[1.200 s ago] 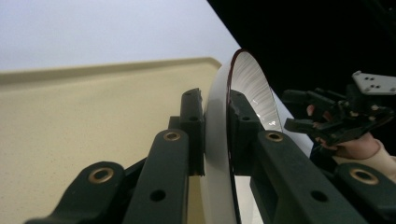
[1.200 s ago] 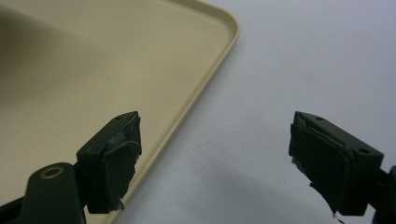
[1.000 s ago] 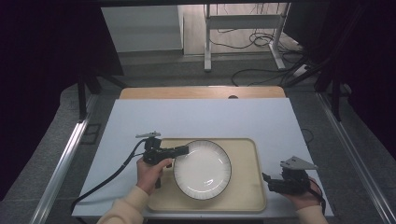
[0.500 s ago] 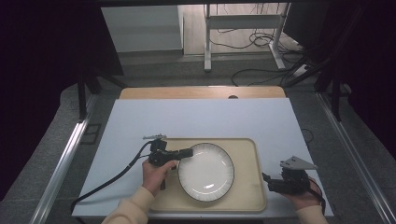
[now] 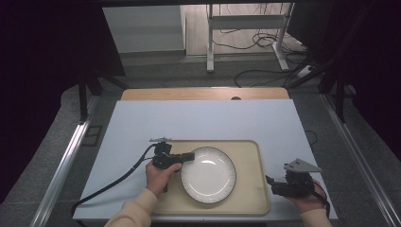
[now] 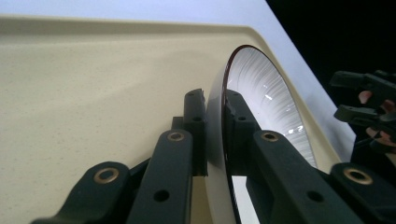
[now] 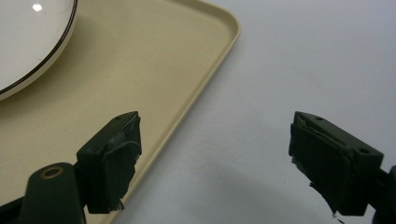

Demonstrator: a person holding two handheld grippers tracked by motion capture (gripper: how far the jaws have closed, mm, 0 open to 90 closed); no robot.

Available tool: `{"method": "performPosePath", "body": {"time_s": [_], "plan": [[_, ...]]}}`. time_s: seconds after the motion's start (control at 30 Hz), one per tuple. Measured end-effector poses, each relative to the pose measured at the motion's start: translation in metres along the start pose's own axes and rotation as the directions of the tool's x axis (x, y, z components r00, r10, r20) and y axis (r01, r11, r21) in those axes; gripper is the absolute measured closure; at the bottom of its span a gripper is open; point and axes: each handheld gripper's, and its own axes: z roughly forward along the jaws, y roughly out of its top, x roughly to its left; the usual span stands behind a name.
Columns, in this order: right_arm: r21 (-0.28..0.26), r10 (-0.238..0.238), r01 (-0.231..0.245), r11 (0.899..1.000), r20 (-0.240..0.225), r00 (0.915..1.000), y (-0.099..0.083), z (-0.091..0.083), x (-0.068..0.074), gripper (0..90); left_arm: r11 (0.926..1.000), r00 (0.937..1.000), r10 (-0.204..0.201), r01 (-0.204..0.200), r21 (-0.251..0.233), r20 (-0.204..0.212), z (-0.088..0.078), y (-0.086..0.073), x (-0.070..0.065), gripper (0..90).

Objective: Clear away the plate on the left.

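A white plate (image 5: 208, 175) with a thin dark rim lies on the beige tray (image 5: 246, 151) near the table's front. My left gripper (image 5: 188, 156) is shut on the plate's left rim. In the left gripper view the rim sits pinched between the two black jaws of that gripper (image 6: 215, 135), and the ribbed plate (image 6: 266, 93) stretches away over the tray (image 6: 93, 84). My right gripper (image 5: 272, 184) is open just past the tray's right edge. In the right gripper view it (image 7: 215, 158) has nothing between its pads and straddles the tray's edge (image 7: 187, 107), with the plate (image 7: 28, 37) at the upper left.
The tray rests on a white table top (image 5: 198, 123) with a wooden strip (image 5: 203, 93) at the far edge. A black cable (image 5: 113, 182) trails left from my left gripper. Metal rails run along both sides, and cables lie on the floor beyond.
My left gripper and the plate it grips have shifted slightly toward the near edge of the tray. The right gripper has stayed where it was, open.
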Motion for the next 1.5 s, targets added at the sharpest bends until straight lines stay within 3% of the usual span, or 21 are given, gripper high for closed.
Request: {"method": "performPosePath", "body": {"time_s": [0.2, 0.4, 0.5, 0.77, 0.9, 1.13, 1.33, 1.5], "plan": [[0.004, 0.002, -0.002, 1.0, 0.001, 1.0, 0.0, 0.0, 0.0, 17.7, 0.9993, 0.9986, 0.027, -0.026, 0.028, -0.046, 0.003, -0.002, 0.003, 83.5], [0.005, 0.001, -0.001, 1.0, 0.0, 1.0, 0.0, 0.001, 0.0, 17.7, 0.9989, 0.9979, 0.036, -0.035, 0.033, -0.053, 0.003, -0.002, 0.003, 83.4], [0.007, -0.004, 0.004, 1.0, -0.002, 1.0, 0.0, 0.001, 0.001, 17.7, 0.997, 0.995, 0.051, -0.046, 0.062, -0.085, 0.006, -0.004, 0.005, 82.2], [0.007, -0.003, 0.003, 1.0, -0.002, 1.0, 0.0, 0.001, 0.001, 17.7, 0.9938, 0.9924, 0.063, -0.053, 0.098, -0.106, 0.008, -0.005, 0.008, 78.5], [0.007, -0.005, 0.005, 1.0, -0.002, 1.0, -0.001, 0.001, 0.001, 17.7, 0.9939, 0.9932, 0.064, -0.055, 0.096, -0.098, 0.008, -0.005, 0.008, 77.0], [0.006, -0.006, 0.006, 1.0, -0.001, 1.0, -0.001, 0.001, 0.001, 17.7, 0.9957, 0.9916, 0.074, -0.067, 0.064, -0.106, 0.004, -0.002, 0.004, 68.8], [0.005, -0.004, 0.004, 1.0, -0.002, 1.0, 0.0, 0.001, 0.0, 17.7, 0.9954, 0.9894, 0.088, -0.083, 0.048, -0.116, 0.0, 0.001, 0.002, 56.4], [0.006, -0.011, 0.011, 1.0, -0.004, 0.9999, 0.0, 0.001, 0.001, 17.7, 0.9951, 0.9903, 0.097, -0.095, 0.026, -0.099, -0.008, 0.004, -0.002, 46.1]]}}
